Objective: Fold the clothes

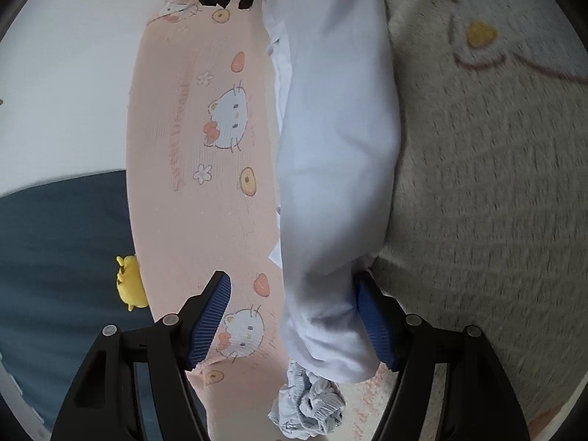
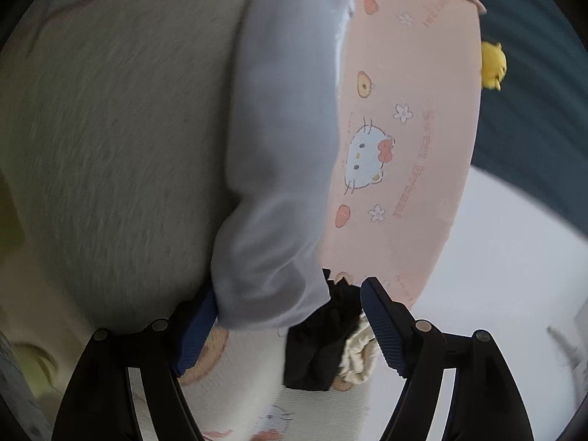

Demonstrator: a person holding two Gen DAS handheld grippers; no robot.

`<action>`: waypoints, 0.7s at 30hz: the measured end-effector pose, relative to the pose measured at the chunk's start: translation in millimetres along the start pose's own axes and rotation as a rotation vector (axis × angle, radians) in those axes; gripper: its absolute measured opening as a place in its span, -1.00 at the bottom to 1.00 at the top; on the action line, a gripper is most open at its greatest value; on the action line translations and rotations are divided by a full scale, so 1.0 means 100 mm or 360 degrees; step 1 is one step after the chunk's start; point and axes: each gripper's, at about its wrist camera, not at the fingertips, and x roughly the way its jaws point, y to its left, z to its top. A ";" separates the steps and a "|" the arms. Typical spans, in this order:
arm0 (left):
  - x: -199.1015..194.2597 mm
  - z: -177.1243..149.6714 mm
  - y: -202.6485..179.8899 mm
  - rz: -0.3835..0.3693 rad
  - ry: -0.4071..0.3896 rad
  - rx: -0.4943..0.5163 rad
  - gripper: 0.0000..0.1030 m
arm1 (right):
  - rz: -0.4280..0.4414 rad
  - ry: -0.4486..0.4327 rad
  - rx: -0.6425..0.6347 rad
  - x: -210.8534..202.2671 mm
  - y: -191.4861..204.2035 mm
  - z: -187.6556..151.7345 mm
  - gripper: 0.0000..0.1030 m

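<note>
The garment (image 1: pixel 334 154) is pale, a bluish white, soft and thick-looking, and it lies rolled or folded into a long band that runs from one gripper to the other. It rests on a pink sheet (image 1: pixel 183 183) printed with cartoon cats, flowers and small orange shapes, right along the line where that sheet meets a cream fleecy blanket (image 1: pixel 496 202) with a yellow patch and a thin reddish line on it.

At one end the left gripper (image 1: pixel 294 321) has the band lying between its blue pads. The right-hand pad touches the cloth, the other pad stands clear over the pink sheet, so the jaws are spread and not squeezing. Just below that end sits a crumpled bluish-grey bundle (image 1: pixel 312 408).

At the other end the right gripper (image 2: pixel 290 325) is also spread wide. The garment's end (image 2: pixel 264 286) lies against its left pad, and the right pad stands apart from it. Between them I also see a black piece of cloth (image 2: pixel 323 345) and a small cream frilled piece (image 2: pixel 358 360) on the bed.

A little yellow toy (image 2: pixel 493 62) sits at the pink sheet's edge, beside dark blue fabric (image 1: pixel 62 257).

There are no containers to be seen.
</note>
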 end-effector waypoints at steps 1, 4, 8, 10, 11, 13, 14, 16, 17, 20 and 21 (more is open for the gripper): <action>0.02 0.00 0.01 -0.0020 0.0016 -0.0017 0.30 | -0.0008 0.0002 -0.0011 0.00 0.00 0.00 0.49; 0.05 0.04 0.05 -0.0079 0.0060 -0.0062 0.30 | -0.0020 0.0009 -0.0023 0.02 -0.01 0.05 0.49; 0.04 0.04 0.04 -0.0115 0.0083 -0.0107 0.25 | -0.0027 0.0009 -0.0035 0.04 -0.05 0.09 0.49; 0.02 0.03 0.01 -0.0134 0.0069 -0.0105 0.09 | -0.0020 0.0009 -0.0030 0.04 -0.07 0.09 0.46; 0.01 0.02 -0.03 -0.0187 0.0054 -0.0101 -0.23 | 0.0018 0.0008 -0.0031 0.04 -0.06 0.09 0.24; -0.01 0.00 -0.11 -0.0282 0.0023 -0.0092 -0.73 | 0.0097 0.0004 -0.0038 0.04 -0.04 0.08 -0.35; -0.03 -0.01 -0.15 -0.0260 0.0001 -0.0086 -0.78 | 0.0107 0.0001 -0.0043 0.04 -0.01 0.07 -0.63; -0.05 -0.02 -0.15 -0.0273 -0.0007 -0.0089 -0.78 | 0.0128 -0.0004 -0.0055 0.04 0.04 0.06 -0.67; -0.04 -0.03 -0.13 -0.0307 0.0001 -0.0097 -0.77 | 0.0148 0.0005 -0.0047 0.06 0.03 0.06 -0.67; -0.08 -0.08 -0.15 -0.0307 -0.0044 -0.0019 -0.77 | 0.0221 0.0040 -0.0019 0.10 -0.08 0.05 -0.70; -0.10 -0.10 -0.19 -0.0285 -0.0052 0.0036 -0.77 | 0.0237 0.0039 -0.0036 0.11 -0.10 0.04 -0.73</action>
